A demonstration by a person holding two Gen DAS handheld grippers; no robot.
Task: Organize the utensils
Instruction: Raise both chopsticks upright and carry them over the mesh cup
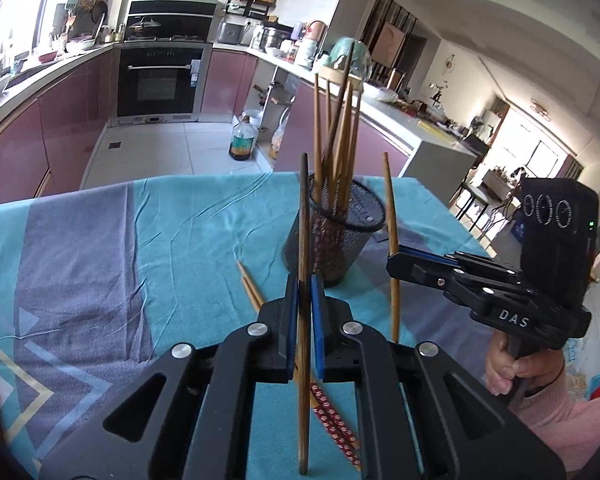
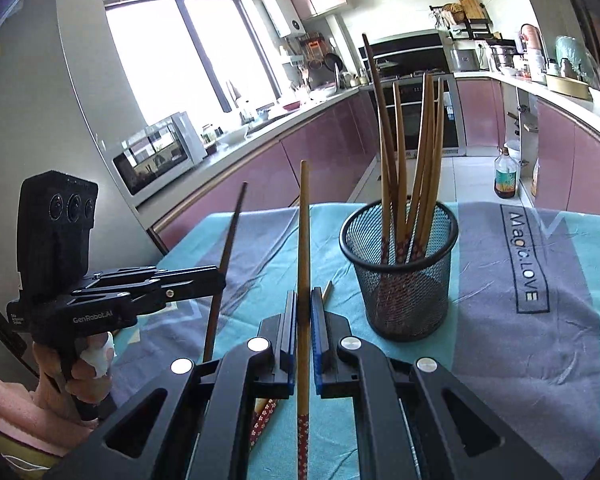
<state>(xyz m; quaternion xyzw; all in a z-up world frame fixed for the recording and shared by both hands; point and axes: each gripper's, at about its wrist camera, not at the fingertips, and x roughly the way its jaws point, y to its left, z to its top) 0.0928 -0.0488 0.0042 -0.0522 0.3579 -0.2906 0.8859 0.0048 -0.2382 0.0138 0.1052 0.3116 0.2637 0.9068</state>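
- My left gripper: black two-finger tongs with blue pads, clenched on one dark brown wooden chopstick. Stick stands near upright, running from 12 to 6 o'clock through the pads, tip up.
- In the right wrist view the left gripper sits at 9 o'clock, same dark stick pinched at its tip and leaning slightly toward 1 o'clock. My left hand wraps the handle, something white around one finger.
- Two loose chopsticks lie flat on the teal and grey patterned tablecloth, just under my left fingers, their red flower-patterned ends toward 5 o'clock.
- Black wire-mesh cylindrical holder: upright on the cloth, 12 to 1 o'clock from the left gripper, apart from both tongs. It holds a bunch of light brown chopsticks, patterned ends down, tips fanned out at the top; one darker stick among them.
- My right gripper: same black tongs, clenched on one light brown wooden chopstick with a red patterned end, upright, patterned end at 6 o'clock.
- From the left wrist view the right gripper is at 3 o'clock, light stick crossing its tip, just right of the holder. My right hand is on the handle, pink sleeve behind it.
- Holder in the right wrist view: 1 o'clock from my right fingers, near but not touching.
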